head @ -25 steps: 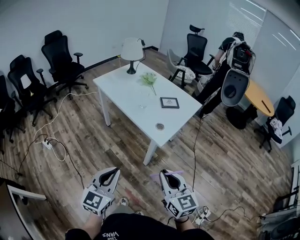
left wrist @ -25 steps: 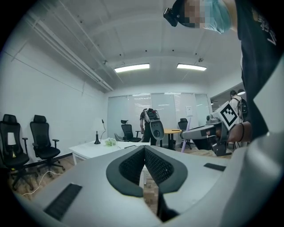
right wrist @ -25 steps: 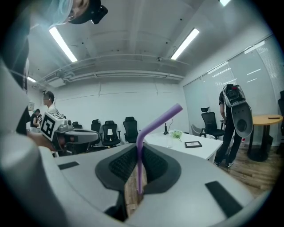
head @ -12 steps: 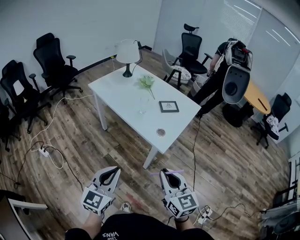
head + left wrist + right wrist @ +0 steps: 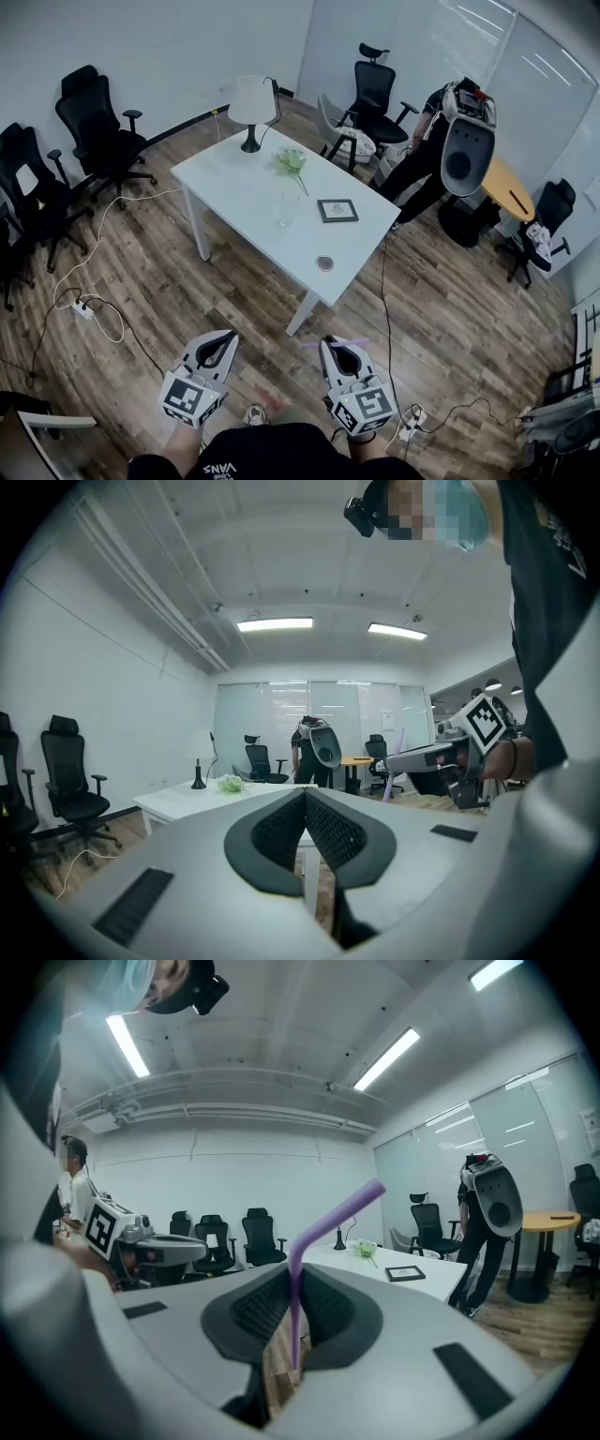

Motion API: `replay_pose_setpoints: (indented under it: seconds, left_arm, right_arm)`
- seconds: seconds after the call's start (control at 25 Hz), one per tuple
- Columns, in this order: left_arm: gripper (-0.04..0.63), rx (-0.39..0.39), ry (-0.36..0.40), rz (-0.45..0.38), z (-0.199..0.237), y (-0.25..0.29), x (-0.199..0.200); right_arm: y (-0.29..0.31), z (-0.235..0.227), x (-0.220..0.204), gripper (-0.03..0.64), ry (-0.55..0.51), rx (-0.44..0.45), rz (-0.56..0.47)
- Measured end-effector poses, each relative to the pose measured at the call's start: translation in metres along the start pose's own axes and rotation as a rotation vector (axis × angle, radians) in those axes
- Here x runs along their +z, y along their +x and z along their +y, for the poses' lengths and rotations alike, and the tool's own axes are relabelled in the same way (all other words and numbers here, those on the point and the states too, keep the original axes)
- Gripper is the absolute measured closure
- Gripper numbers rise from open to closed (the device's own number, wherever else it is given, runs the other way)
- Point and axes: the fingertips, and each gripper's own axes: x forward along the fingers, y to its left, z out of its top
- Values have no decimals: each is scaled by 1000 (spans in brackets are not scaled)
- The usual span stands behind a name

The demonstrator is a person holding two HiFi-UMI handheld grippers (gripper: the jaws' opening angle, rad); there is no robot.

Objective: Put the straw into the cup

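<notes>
Head view, steeply down: both grippers are hovering over the floor [image 5: 187,281], short of the table [image 5: 244,187] at its near corner and well apart from it. The left gripper [image 5: 222,340] and the right gripper [image 5: 339,348] are sitting side by side, both pointing toward the table.

Left gripper view: the jaws are lying pressed together, pads meeting at the tip, nothing between them.

Right gripper view: the jaws are pinching the straw [image 5: 296,1297], purple. Its lower length is running upright between the pads, and its bent top is leaning up and toward the table. In the head view the straw is showing as a thin purple bar crossing the jaw tips.

The cup [image 5: 287,208], clear, is standing upright near the table's middle, well apart from the straw. Also sitting on the table:
- a lamp [image 5: 250,103] at the far corner
- a plant [image 5: 293,161] between lamp and cup
- a frame [image 5: 337,210] lying flat near the cup
- a small round thing [image 5: 324,263] close to the near edge

A person [image 5: 422,169] is bending at the table's far right side, carrying a grey pack [image 5: 464,155]. Black chairs [image 5: 94,122] are standing left of the table and beyond its far end. A cable [image 5: 385,300] is trailing over the floor from the table's right edge toward a power strip [image 5: 408,422] beside the right gripper.
</notes>
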Motion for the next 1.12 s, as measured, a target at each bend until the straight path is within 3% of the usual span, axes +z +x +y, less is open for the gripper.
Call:
replay_pose_setpoints:
  seconds: [0.44, 1.12]
  left_arm:
    - [584, 29, -31, 6, 17, 22, -3]
    - [584, 51, -12, -6, 38, 87, 14]
  right_arm:
    - [27, -18, 8, 574, -29, 24, 10]
    - [72, -72, 18, 572, -26, 56, 12]
